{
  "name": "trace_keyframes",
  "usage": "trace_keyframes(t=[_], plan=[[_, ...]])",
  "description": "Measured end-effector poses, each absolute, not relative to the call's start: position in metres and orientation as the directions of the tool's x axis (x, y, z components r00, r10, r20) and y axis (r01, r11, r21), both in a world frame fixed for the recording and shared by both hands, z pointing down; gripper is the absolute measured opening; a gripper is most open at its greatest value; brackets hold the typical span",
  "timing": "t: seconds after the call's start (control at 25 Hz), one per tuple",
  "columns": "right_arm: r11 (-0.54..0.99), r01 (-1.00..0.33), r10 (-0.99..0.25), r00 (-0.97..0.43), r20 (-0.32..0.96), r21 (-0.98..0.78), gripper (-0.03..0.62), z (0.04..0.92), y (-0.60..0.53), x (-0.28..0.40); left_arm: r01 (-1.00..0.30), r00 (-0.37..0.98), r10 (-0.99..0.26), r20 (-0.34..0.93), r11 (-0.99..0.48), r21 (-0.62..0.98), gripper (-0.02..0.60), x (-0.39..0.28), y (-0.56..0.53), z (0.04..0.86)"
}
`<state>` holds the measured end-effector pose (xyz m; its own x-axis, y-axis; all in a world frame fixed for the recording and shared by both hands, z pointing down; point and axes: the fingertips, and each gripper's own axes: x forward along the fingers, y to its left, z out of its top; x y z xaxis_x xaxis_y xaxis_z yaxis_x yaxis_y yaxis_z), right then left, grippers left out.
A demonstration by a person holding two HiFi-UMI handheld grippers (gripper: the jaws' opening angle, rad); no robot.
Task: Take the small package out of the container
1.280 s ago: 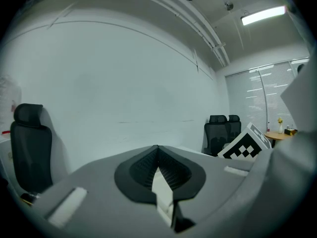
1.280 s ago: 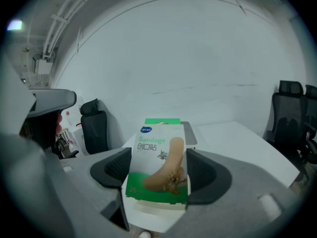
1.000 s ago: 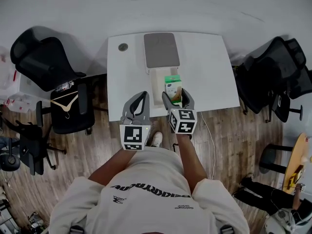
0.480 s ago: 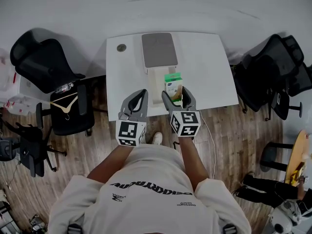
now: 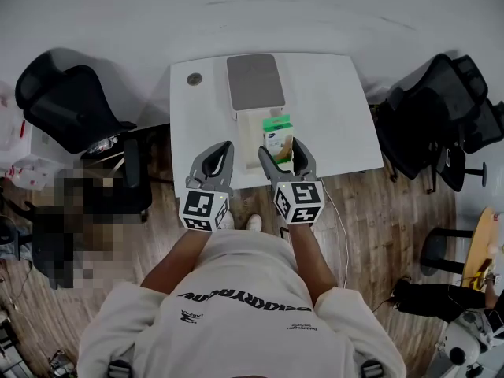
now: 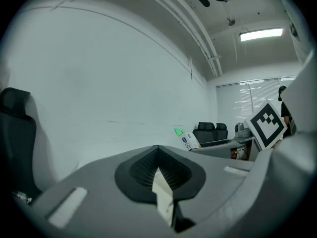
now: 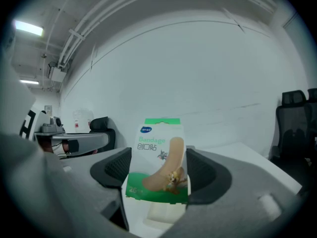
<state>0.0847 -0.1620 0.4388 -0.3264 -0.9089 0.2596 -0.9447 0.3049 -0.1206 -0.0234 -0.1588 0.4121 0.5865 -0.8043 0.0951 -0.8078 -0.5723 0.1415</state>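
Jaws of the right gripper [image 7: 158, 170] clamped on the small package [image 7: 158, 157], one pad against each side edge. Holds it upright between them, green bands at top and bottom, a bandage drawing across the front, printed face toward that gripper's camera. Just under the package's lower edge, below the jaws, a pale bit of the container [image 7: 159, 213]; touching or clear, impossible to tell.

In the head view, the same gripper [image 5: 282, 146] with the package [image 5: 278, 135] between its tips, over the open white container [image 5: 250, 142] on the white table [image 5: 335, 109]. Beyond the jaws, at the container's far end, a grey lid [image 5: 256, 81] lying flat.

Jaws of the left gripper [image 6: 157, 155] pressed together, ribbed pads meeting, nothing between them. Hangs [image 5: 226, 148] just left of the right gripper, tips near the container's left wall. Off to the right of these shut jaws, the package [image 6: 187, 139] and the right gripper's marker cube [image 6: 267, 124].
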Motion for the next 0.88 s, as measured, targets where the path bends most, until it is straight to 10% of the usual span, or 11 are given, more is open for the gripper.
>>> trace_keyframes(t=[0.88], plan=[[0.329, -0.94, -0.929, -0.34, 0.147, -0.095, 0.346, 0.407, -0.156, 0.078, -0.763, 0.641, -0.763, 0.076, -0.624, 0.171, 0.002, -0.019, -0.158, 0.417]])
